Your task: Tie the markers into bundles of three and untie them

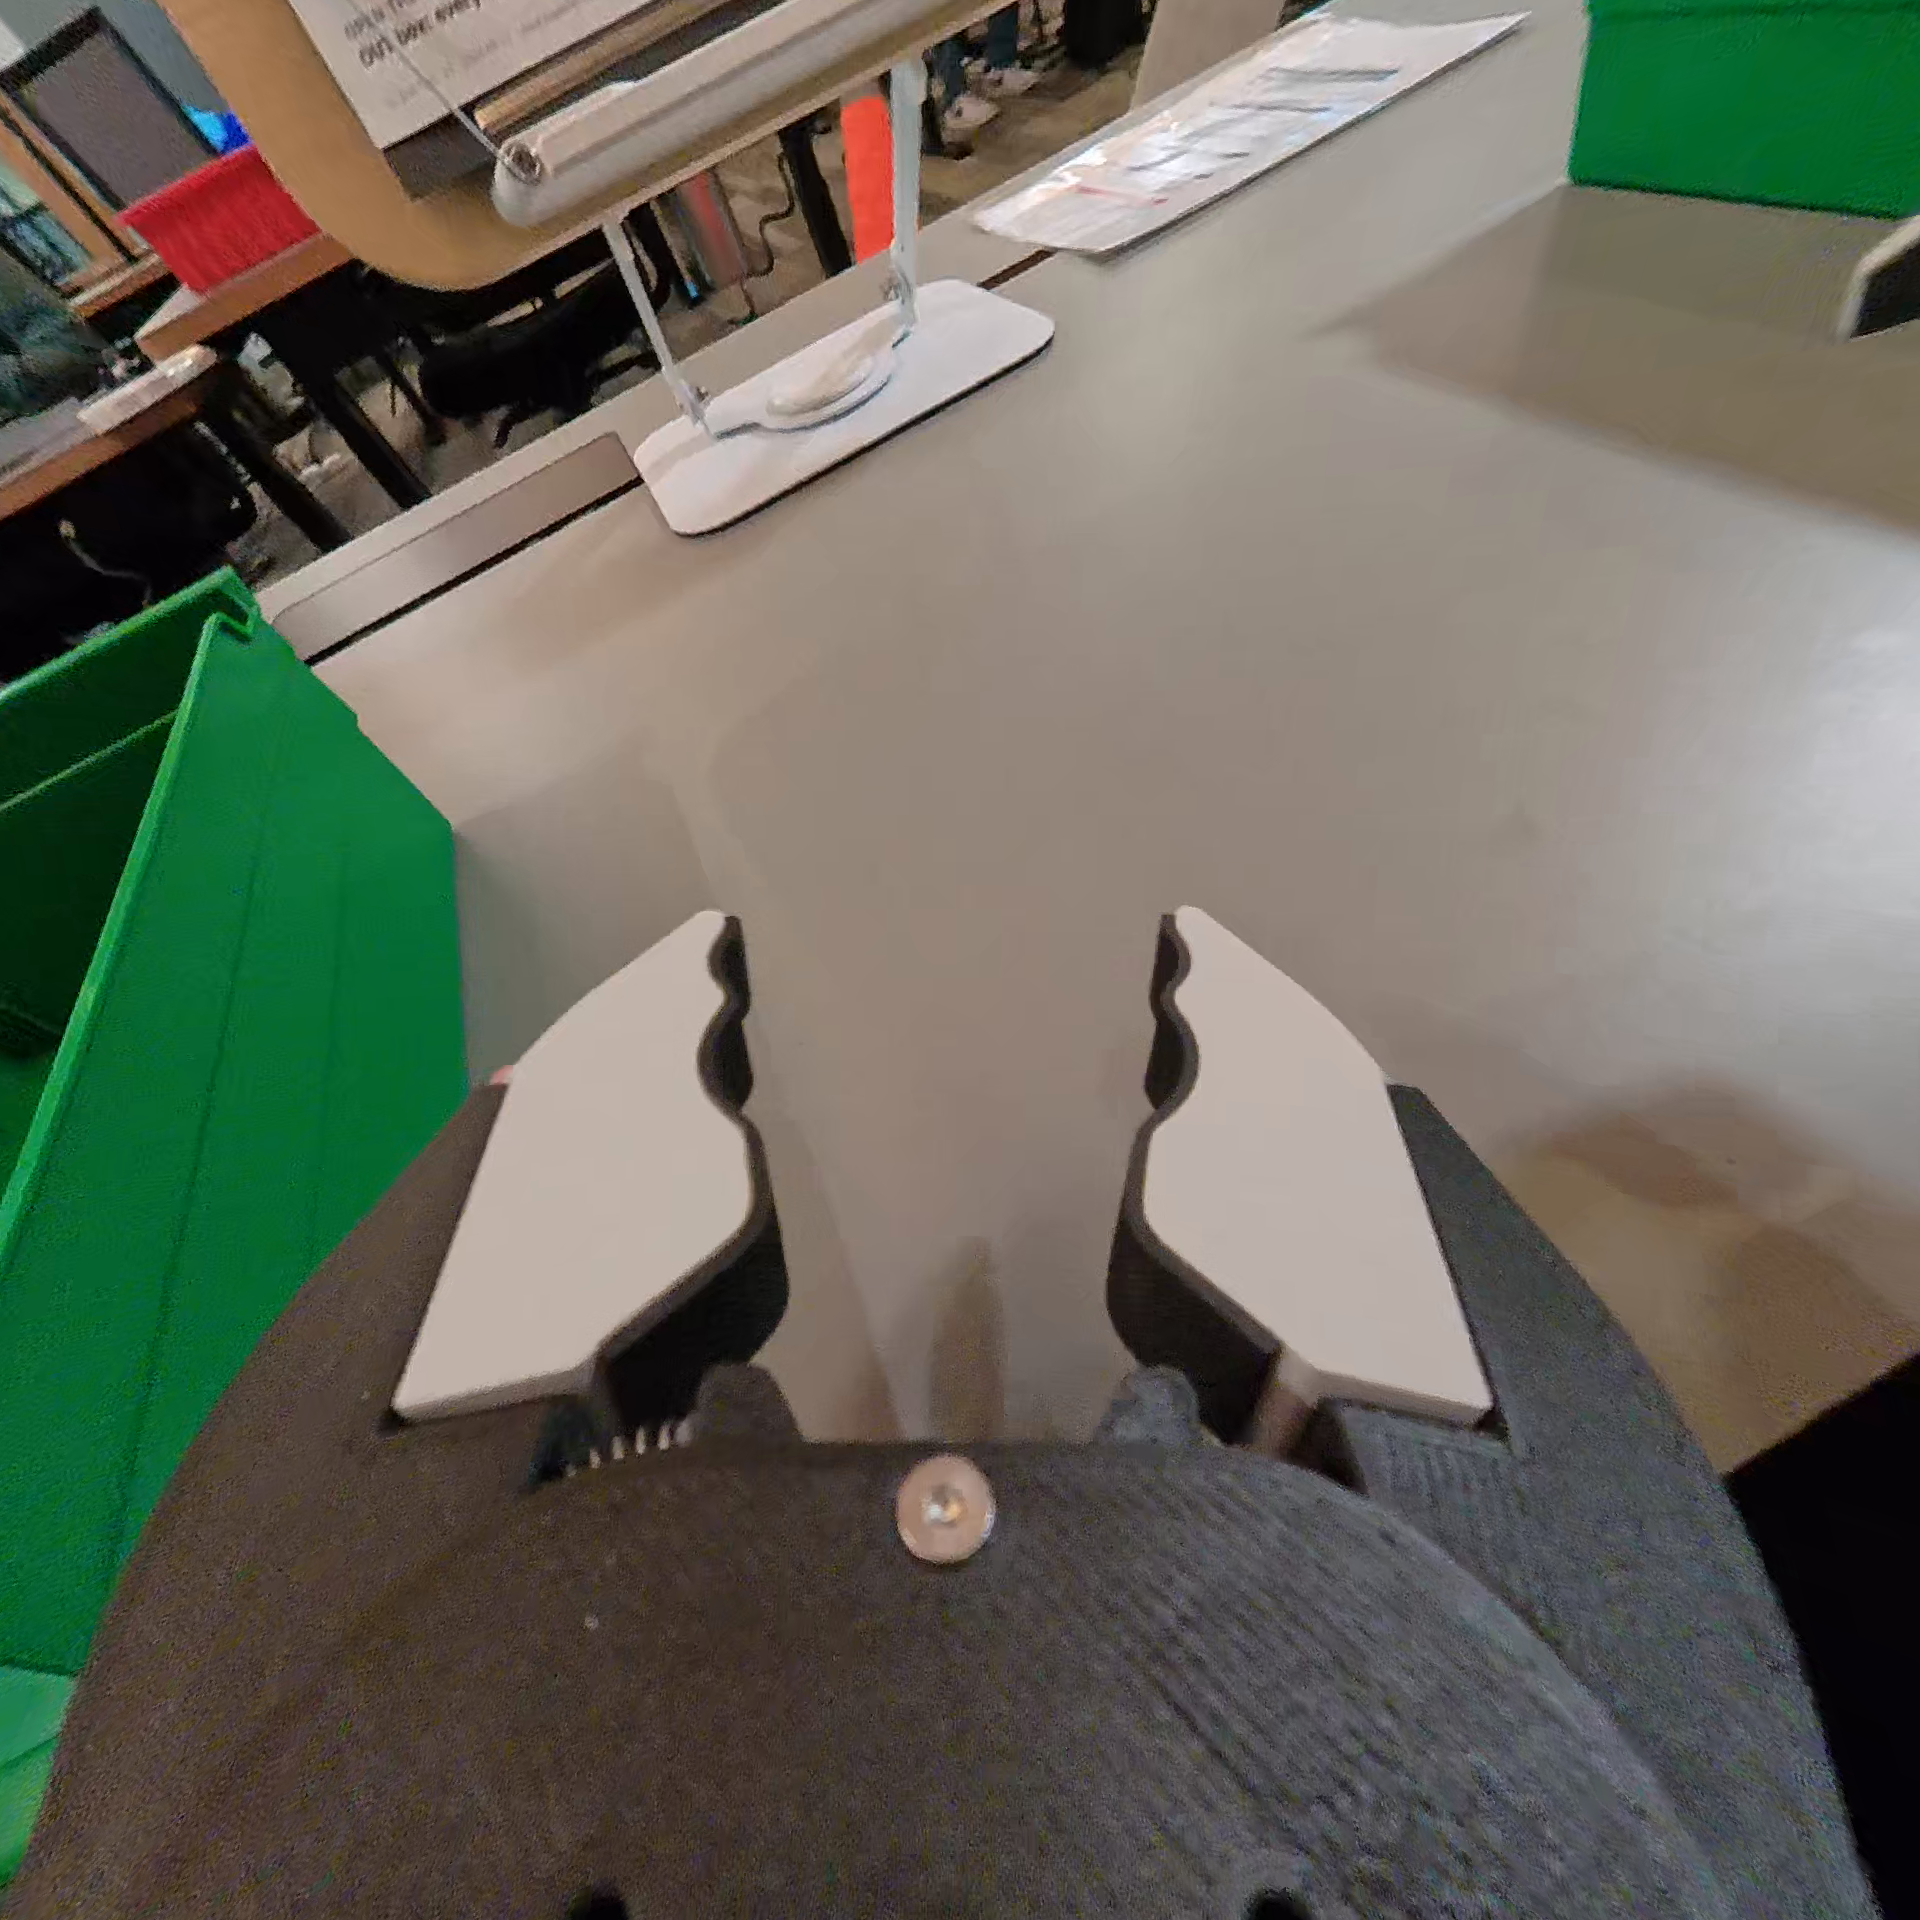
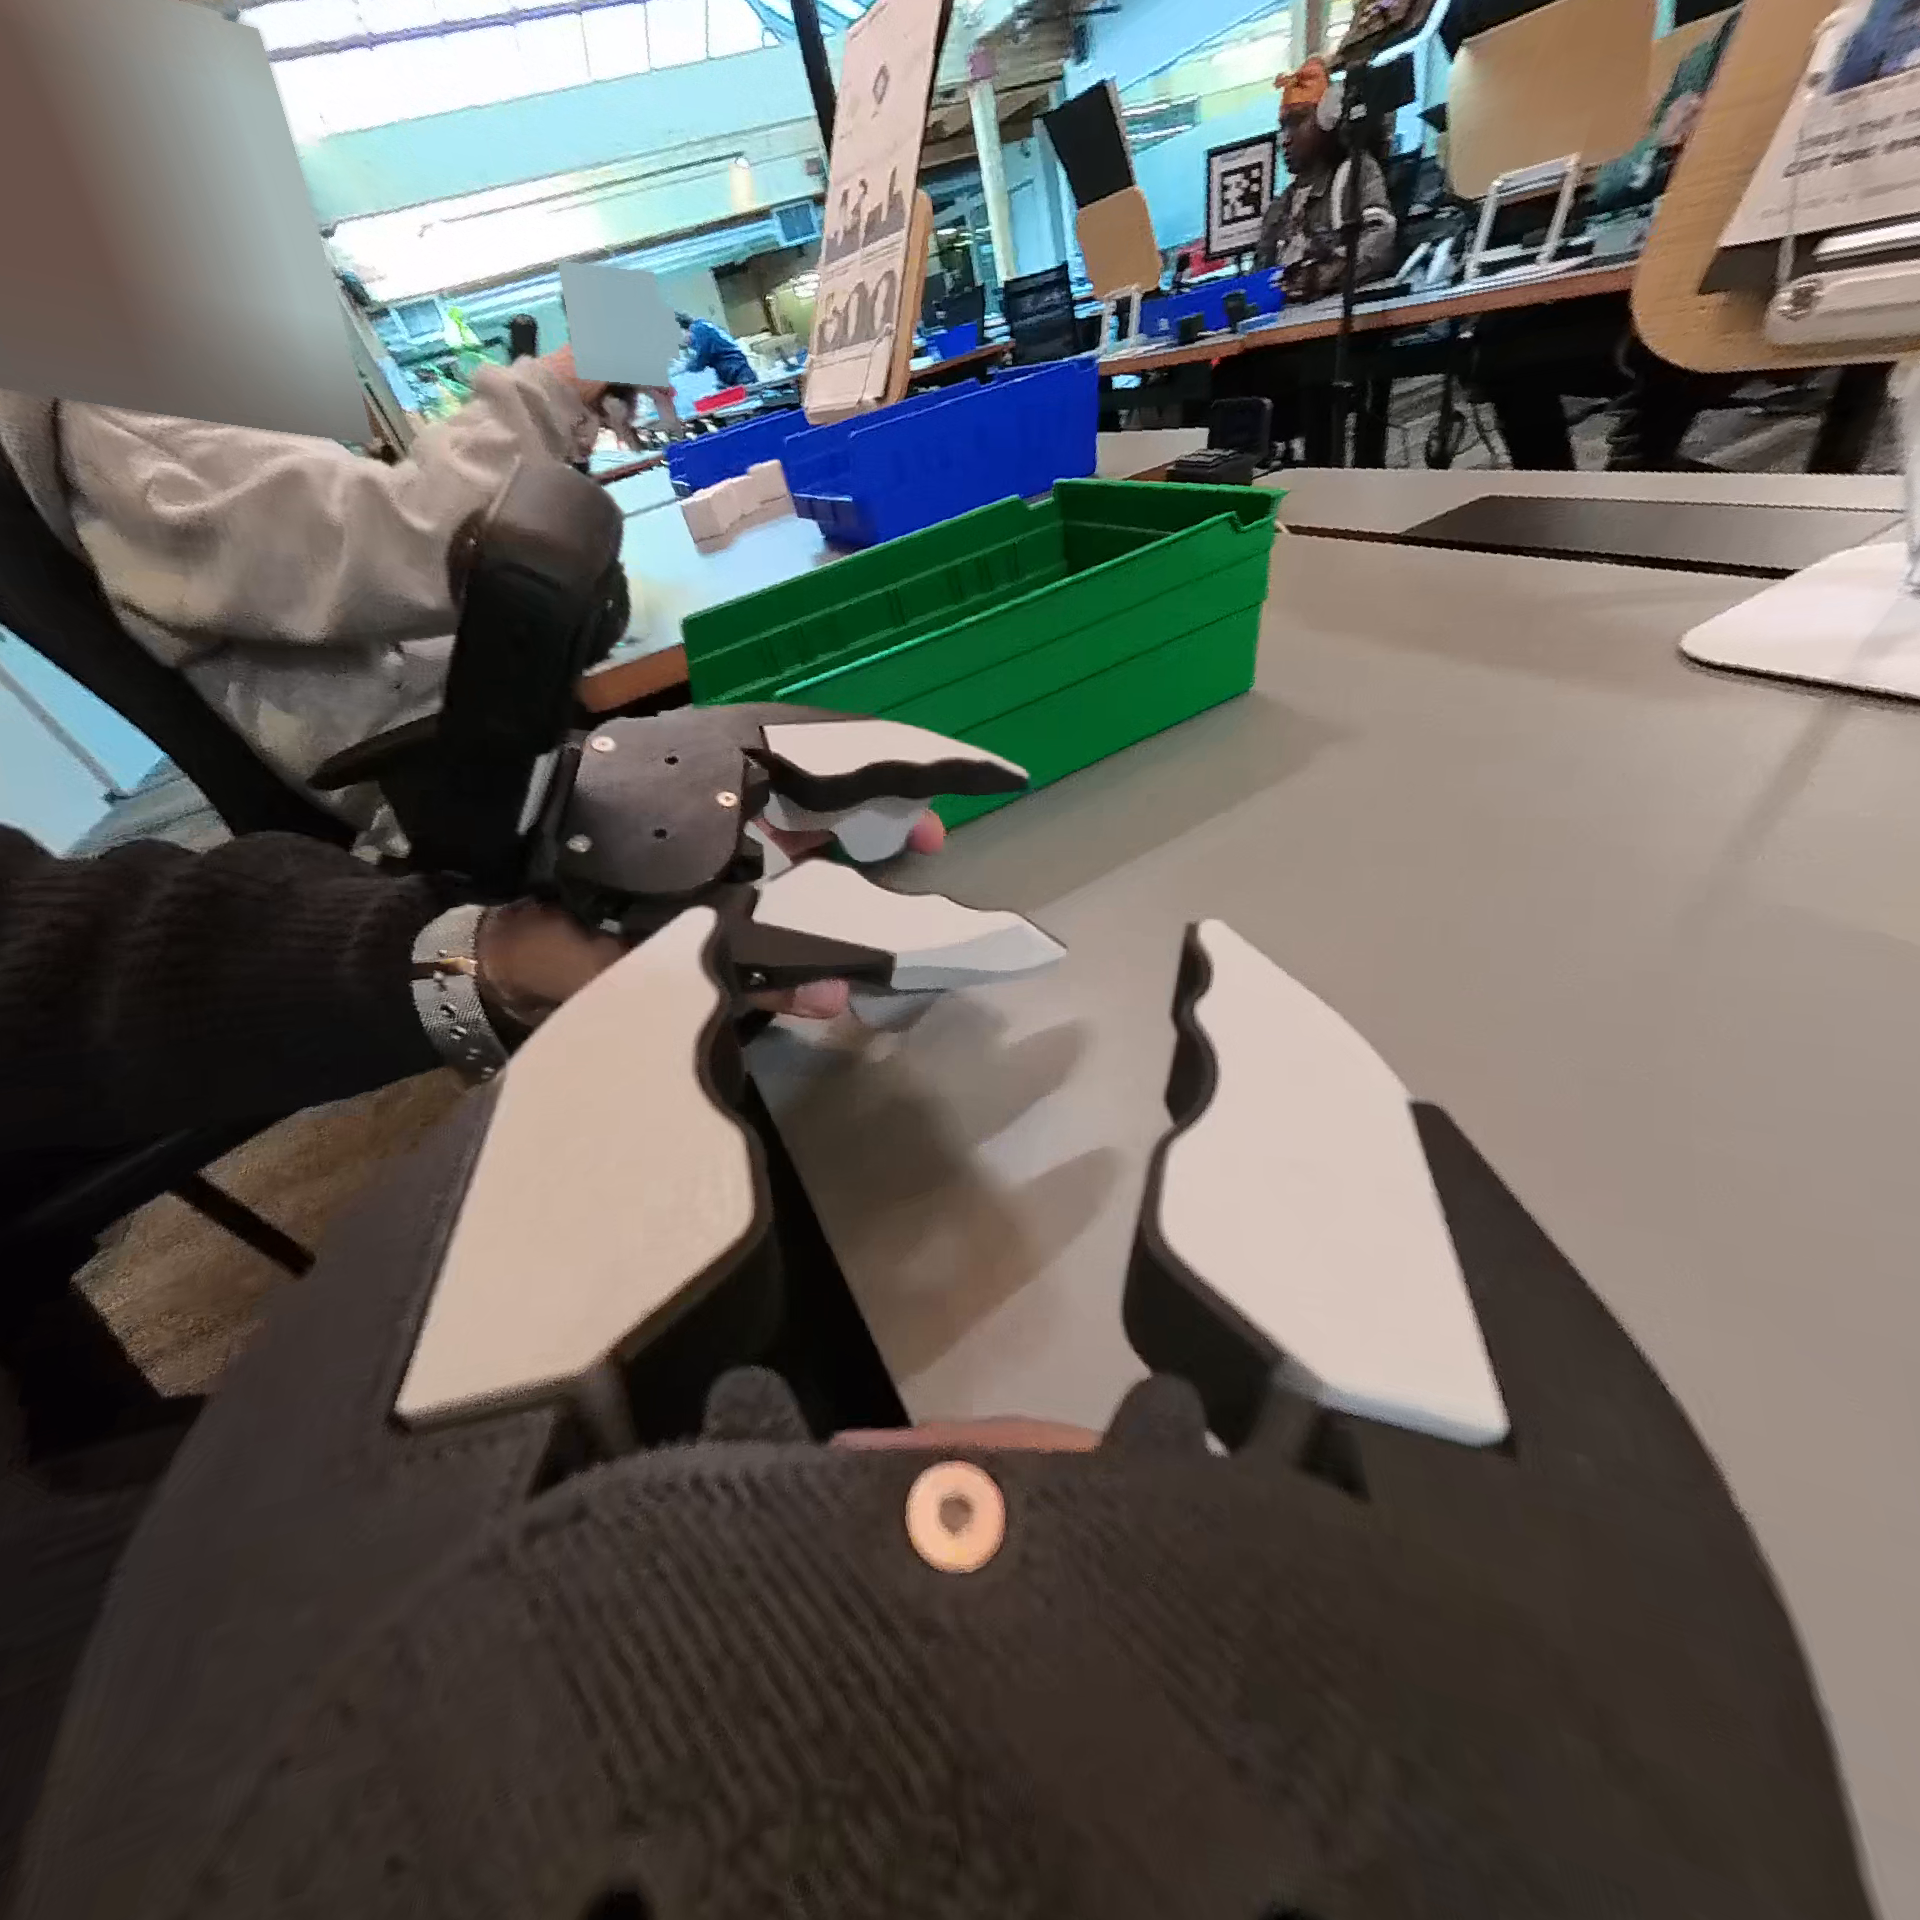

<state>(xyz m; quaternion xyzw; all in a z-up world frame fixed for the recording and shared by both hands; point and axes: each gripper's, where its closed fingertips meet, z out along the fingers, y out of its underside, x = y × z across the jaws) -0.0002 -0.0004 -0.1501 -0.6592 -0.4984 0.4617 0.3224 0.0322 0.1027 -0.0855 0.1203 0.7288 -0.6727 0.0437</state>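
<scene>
My left gripper (image 1: 951, 920) is open and empty, low over a bare grey table (image 1: 1195, 644). A green plastic bin (image 1: 208, 987) stands right beside it on the left. My right gripper (image 2: 956, 930) is open and empty too, near the table's front edge (image 2: 831, 1226). In the right wrist view the left gripper (image 2: 1039, 862) shows ahead on the left, turned on its side, jaws apart, with nothing between them. The green bin (image 2: 1039, 623) lies just beyond it. A hand in a black sleeve (image 2: 208, 966) holds the left gripper.
A white stand base (image 1: 842, 405) with a clear holder sits far across the table, also at the right edge of the right wrist view (image 2: 1818, 623). A clear plastic bag (image 1: 1247, 125) and another green bin (image 1: 1756, 94) lie at the back right. Blue bins (image 2: 935, 447) and seated people are beyond.
</scene>
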